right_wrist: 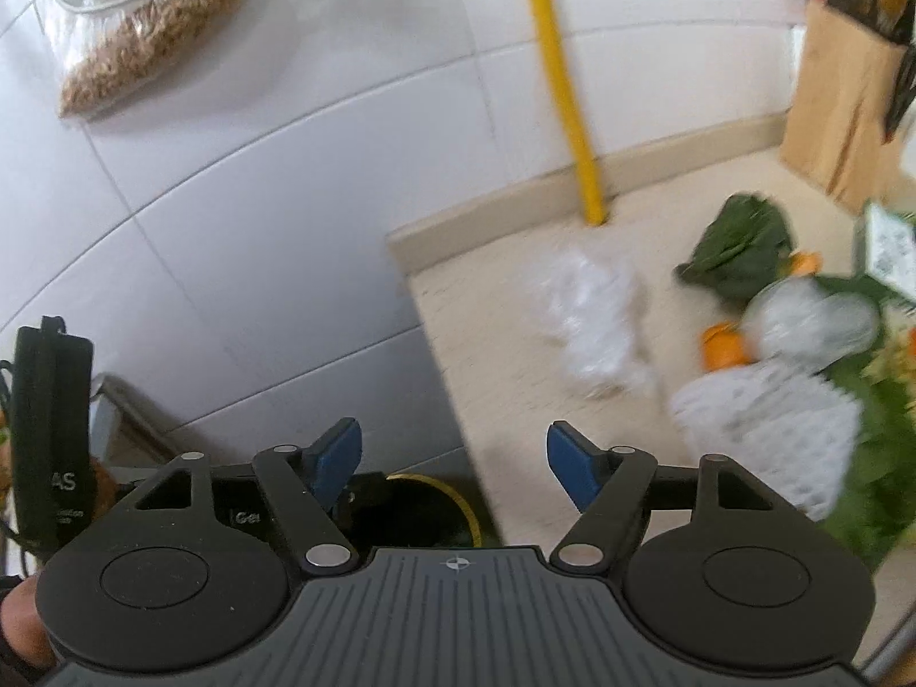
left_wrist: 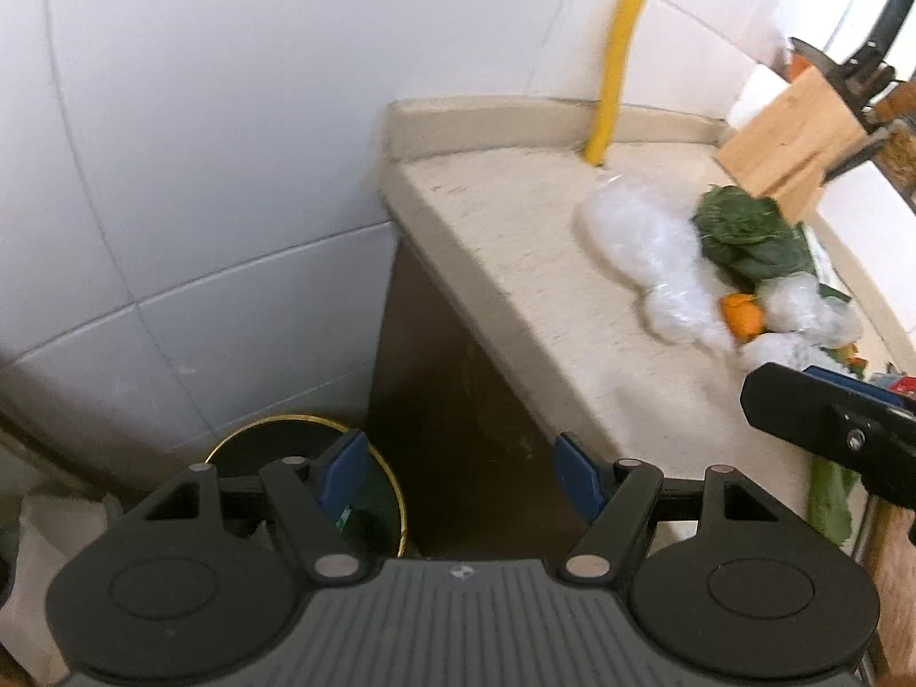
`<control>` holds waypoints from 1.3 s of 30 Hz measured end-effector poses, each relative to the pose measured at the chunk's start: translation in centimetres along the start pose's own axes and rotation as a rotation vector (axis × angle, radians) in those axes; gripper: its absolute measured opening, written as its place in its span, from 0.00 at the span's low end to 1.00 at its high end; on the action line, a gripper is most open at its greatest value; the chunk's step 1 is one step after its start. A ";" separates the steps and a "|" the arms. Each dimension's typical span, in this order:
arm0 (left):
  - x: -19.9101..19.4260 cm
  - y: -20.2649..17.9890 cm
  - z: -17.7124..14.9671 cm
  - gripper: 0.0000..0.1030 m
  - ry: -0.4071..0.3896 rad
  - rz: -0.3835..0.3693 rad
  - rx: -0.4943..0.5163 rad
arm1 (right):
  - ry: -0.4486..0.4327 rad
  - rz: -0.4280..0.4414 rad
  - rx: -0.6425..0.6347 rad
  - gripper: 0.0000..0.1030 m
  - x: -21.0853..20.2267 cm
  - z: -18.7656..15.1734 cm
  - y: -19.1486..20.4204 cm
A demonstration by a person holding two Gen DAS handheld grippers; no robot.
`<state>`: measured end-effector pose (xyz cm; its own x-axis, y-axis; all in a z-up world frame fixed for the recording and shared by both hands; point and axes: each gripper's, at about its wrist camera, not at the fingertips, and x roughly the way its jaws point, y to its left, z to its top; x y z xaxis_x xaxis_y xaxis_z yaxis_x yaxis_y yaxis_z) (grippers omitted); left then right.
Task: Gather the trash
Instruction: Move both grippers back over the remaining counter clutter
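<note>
Both claws gape wide, nothing held: left gripper (left_wrist: pixel 458 469), right gripper (right_wrist: pixel 455 464). Bin (left_wrist: pixel 275 435) below; plastic wrap (left_wrist: pixel 641 240) on counter (left_wrist: pixel 515 263).

My left wrist camera looks steeply down past the tabletop's (left_wrist: pixel 515 263) left end to the bin (left_wrist: pixel 366 492) on the floor. My right one faces the same corner from slightly higher. Both share the yellow pipe (left_wrist: pixel 615 57) and the tabletop's back edge.
</note>
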<state>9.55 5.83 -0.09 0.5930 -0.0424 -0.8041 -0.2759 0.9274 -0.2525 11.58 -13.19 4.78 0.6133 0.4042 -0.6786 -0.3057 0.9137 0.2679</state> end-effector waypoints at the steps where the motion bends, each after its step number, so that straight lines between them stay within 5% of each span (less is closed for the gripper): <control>1: -0.1 -0.3 0.1 0.64 -0.007 -0.003 0.007 | -0.011 -0.014 0.000 0.76 -0.3 0.1 -0.2; 12: -0.7 -3.9 1.4 0.64 -0.053 -0.049 0.105 | -0.131 -0.223 -0.030 0.79 -3.7 0.5 -2.5; 39: -0.3 -10.5 3.3 0.65 -0.100 -0.156 0.289 | -0.139 -0.454 0.021 0.80 -5.8 -0.5 -6.5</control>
<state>14.77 -2.69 4.59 0.6867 -0.1687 -0.7071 0.0411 0.9802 -0.1939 9.67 -21.50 6.67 0.7738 -0.0357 -0.6325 0.0296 0.9994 -0.0201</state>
